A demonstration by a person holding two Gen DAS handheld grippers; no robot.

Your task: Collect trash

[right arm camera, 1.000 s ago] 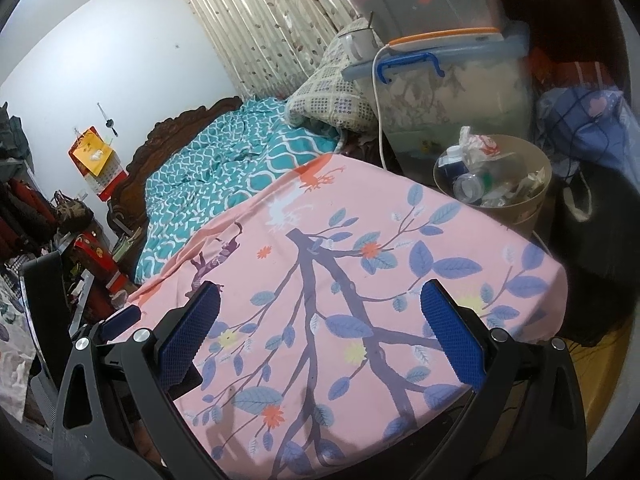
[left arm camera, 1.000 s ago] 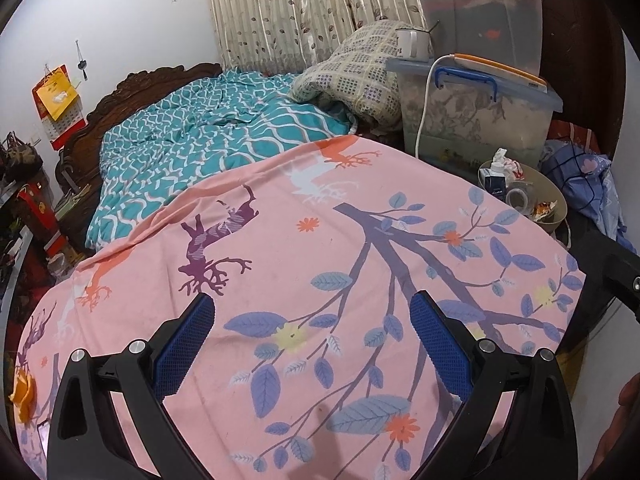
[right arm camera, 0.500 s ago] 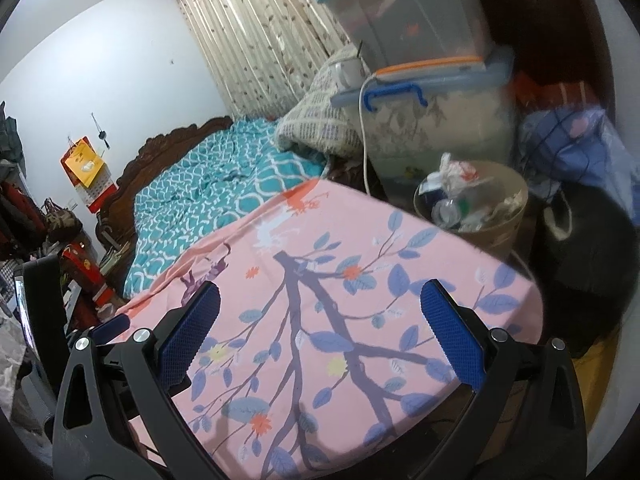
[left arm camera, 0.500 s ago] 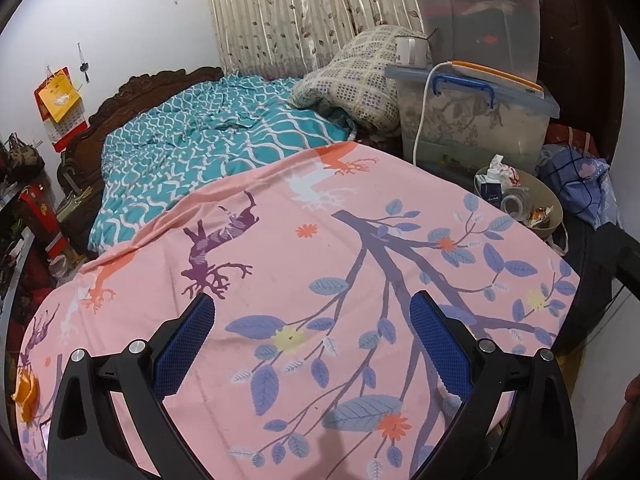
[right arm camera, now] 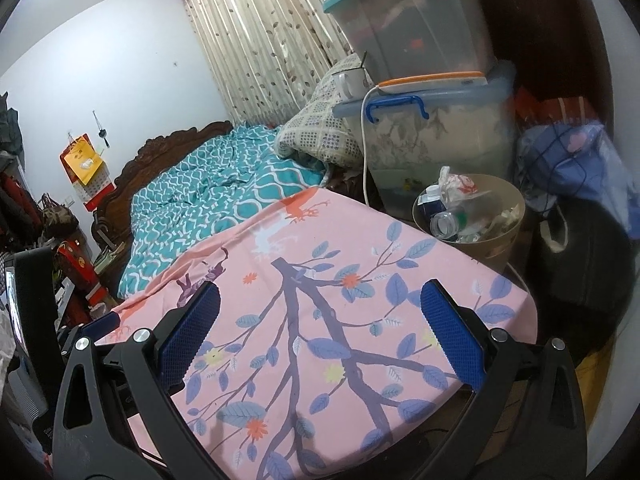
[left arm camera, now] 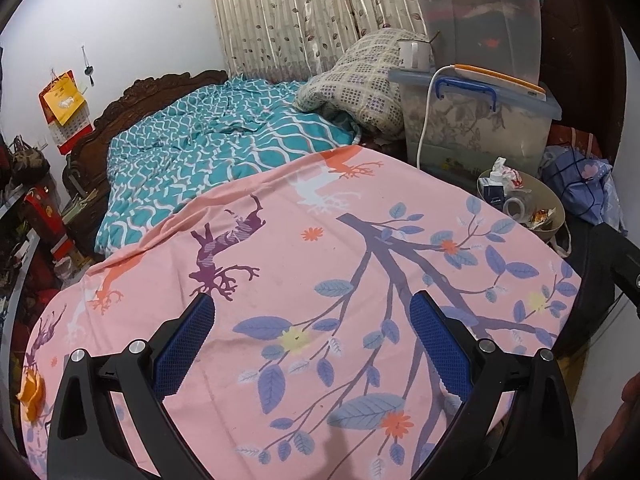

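A tan waste bin [right arm camera: 506, 210] stands beyond the far right corner of the pink tree-print cloth [right arm camera: 320, 320]. It holds a clear bottle [right arm camera: 446, 222], crumpled paper and wrappers. It also shows in the left wrist view [left arm camera: 554, 204]. My left gripper [left arm camera: 312, 340] is open and empty above the pink cloth [left arm camera: 320, 280]. My right gripper [right arm camera: 318, 330] is open and empty above the cloth, short of the bin. An orange scrap [left arm camera: 32, 390] lies at the cloth's left edge.
Stacked clear storage boxes [right arm camera: 432, 120] with a white cable stand behind the bin. A blue bundle [right arm camera: 576, 164] and a black bag [right arm camera: 580, 256] sit to the right. A bed with a teal quilt [left arm camera: 224, 140] lies beyond. Clutter lines the left wall.
Both grippers have drawn back and risen a little; the bin looks smaller in the left view. The right view tilted and shifted toward the cloth's right corner. Both stay open.
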